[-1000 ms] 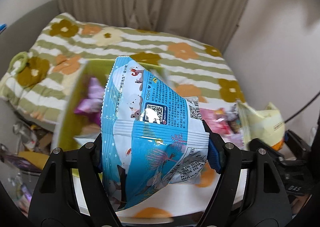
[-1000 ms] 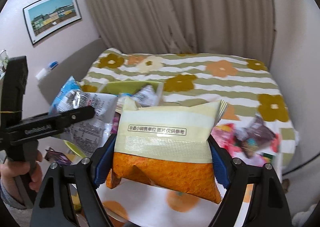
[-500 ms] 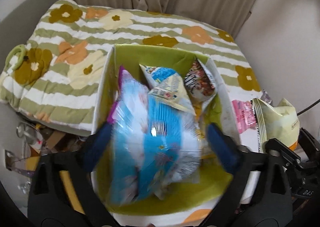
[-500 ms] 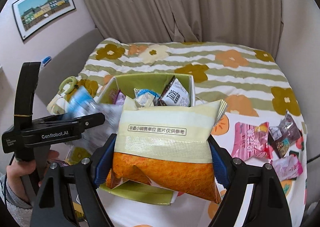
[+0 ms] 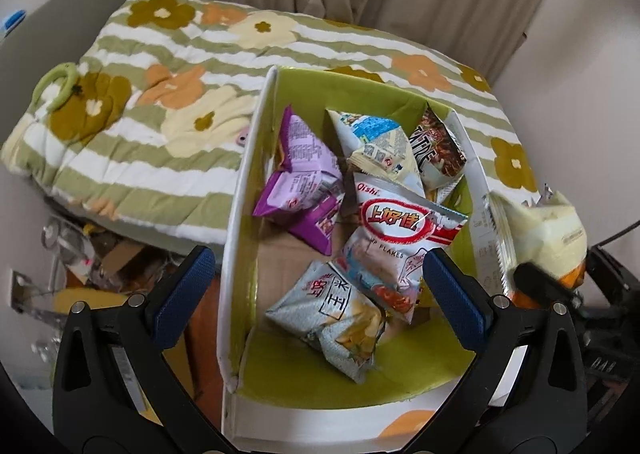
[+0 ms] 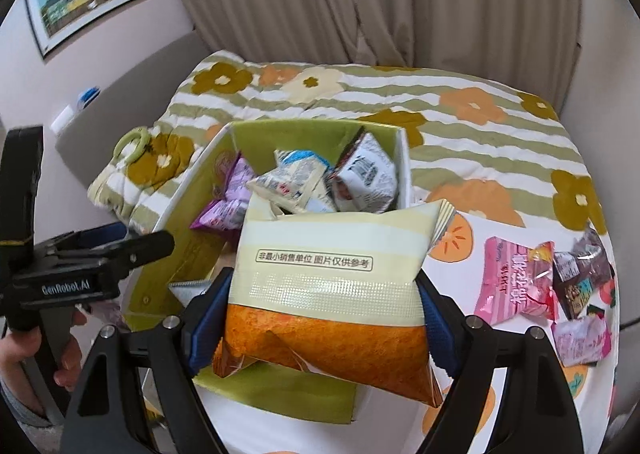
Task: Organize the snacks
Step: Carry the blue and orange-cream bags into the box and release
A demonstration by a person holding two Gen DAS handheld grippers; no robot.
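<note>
A green cardboard box (image 5: 248, 189) (image 6: 188, 197) stands on the flowered blanket and holds several snack bags, among them a purple one (image 5: 298, 177), a white Oishi bag (image 5: 400, 238) and a grey one (image 5: 340, 318). My left gripper (image 5: 320, 294) is open and empty above the box's near end; it also shows at the left of the right wrist view (image 6: 120, 250). My right gripper (image 6: 324, 322) is shut on a cream and orange snack bag (image 6: 332, 282), held over the box's near right corner. That bag shows at the right of the left wrist view (image 5: 536, 230).
Loose snack packs, pink (image 6: 512, 282) and dark (image 6: 580, 278), lie on the blanket right of the box. A green ring (image 5: 56, 81) lies at the blanket's left edge. Clutter sits on the floor (image 5: 92, 262) left of the box. Curtains hang behind.
My left gripper held a blue and white snack bag, moved over the box, opened and let it go; it is now empty. The right gripper moved toward the box with its bag.
</note>
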